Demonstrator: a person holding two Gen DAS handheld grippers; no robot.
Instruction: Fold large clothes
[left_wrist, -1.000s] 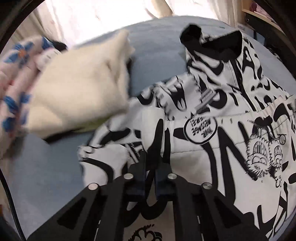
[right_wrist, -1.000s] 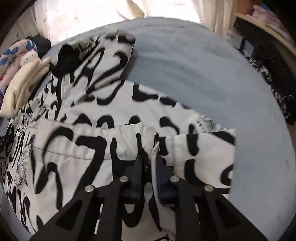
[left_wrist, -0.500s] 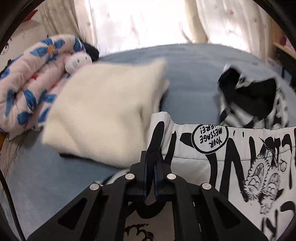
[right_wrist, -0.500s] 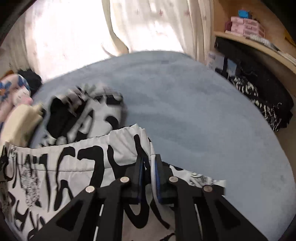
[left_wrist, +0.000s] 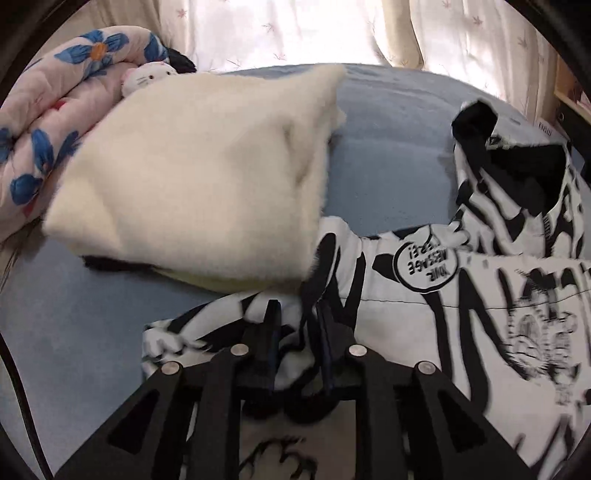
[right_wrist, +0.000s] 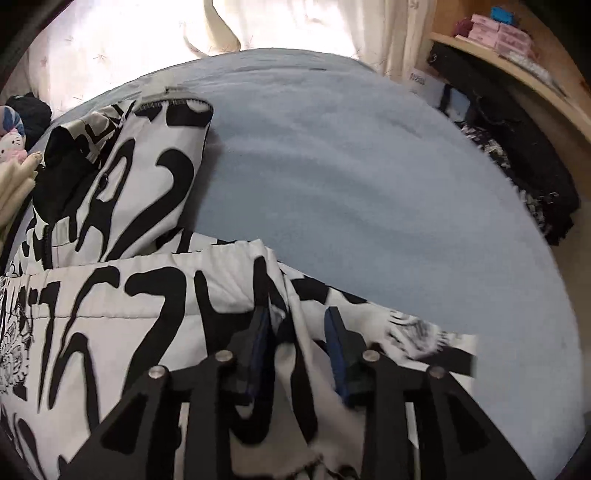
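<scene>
Okay, both tongs are over the black-and-white printed jacket (left_wrist: 461, 314), which lies spread on the blue bed cover (left_wrist: 388, 147).

Left gripper (left_wrist: 297, 332): jaws have just been opening and now stand at a narrow gap. A fold of the jacket's hem runs up between the fingers, but the pads are no longer pinched on it; cloth sits loose in the gap. Ahead and to the left of this gripper is a cream fleece bundle (left_wrist: 195, 177), its near corner overlapping the jacket edge just past the fingertips. Further left, beyond the fleece, is a rolled pink floral blanket (left_wrist: 48, 122) with a small white cat plush (left_wrist: 146, 75) at its far end. To the right of the fingers, the folded-over hem shows a round printed badge (left_wrist: 424, 264); beyond that, the jacket's black-lined hood (left_wrist: 517, 173) is at far right.

Right gripper (right_wrist: 295, 332): jaws have also just been opening, a wider gap than the left one. The jacket's (right_wrist: 122, 314) edge stands as a ridge between the fingers, nearer the left pad, clear of the right one as far as I can tell. A sleeve (right_wrist: 147, 177) lies ahead and to the left of the fingers. Bare bed cover (right_wrist: 351, 184) is ahead and to the right. Far right, off the bed, dark clothes (right_wrist: 517, 155) are heaped under a wooden shelf (right_wrist: 517, 70). Frames are motion-blurred near both grippers.
</scene>
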